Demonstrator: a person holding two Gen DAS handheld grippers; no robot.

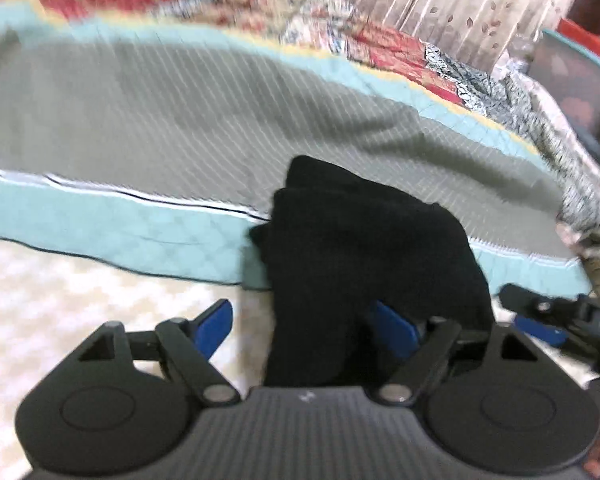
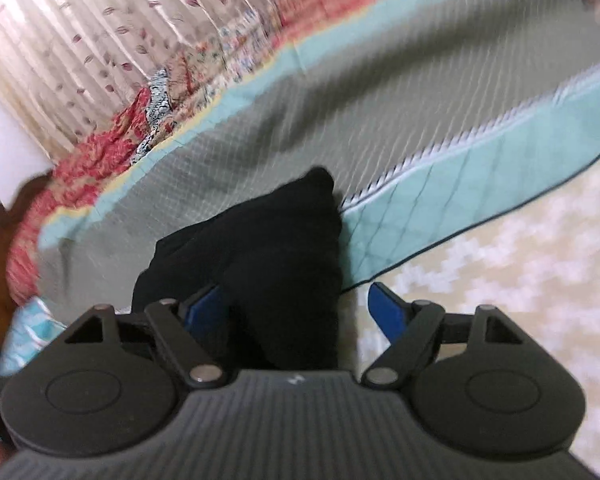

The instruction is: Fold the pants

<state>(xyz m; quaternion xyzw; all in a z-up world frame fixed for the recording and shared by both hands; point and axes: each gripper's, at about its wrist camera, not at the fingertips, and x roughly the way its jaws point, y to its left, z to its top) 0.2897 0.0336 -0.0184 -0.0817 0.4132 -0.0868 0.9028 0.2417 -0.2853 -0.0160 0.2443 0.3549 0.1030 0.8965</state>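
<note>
The black pants [image 1: 364, 248] hang in a folded bundle off the front edge of the bed. They also show in the right wrist view [image 2: 272, 252]. My left gripper [image 1: 304, 320] is open, its blue fingers [image 1: 214, 324] spread wide, with the pants between them and over the right finger. My right gripper [image 2: 300, 312] is open too, with the pants lying between its jaws against the left blue finger [image 2: 204, 312]. The right gripper also shows in the left wrist view [image 1: 540, 312], close beside the pants. Both views are motion-blurred.
The bed has a grey-green striped sheet [image 1: 180, 112] and a teal quilted mattress edge [image 1: 120, 232]. A red floral blanket [image 1: 400, 52] lies bunched at the back, before a leaf-print curtain [image 1: 460, 4]. A cream patterned floor [image 1: 60, 312] lies below.
</note>
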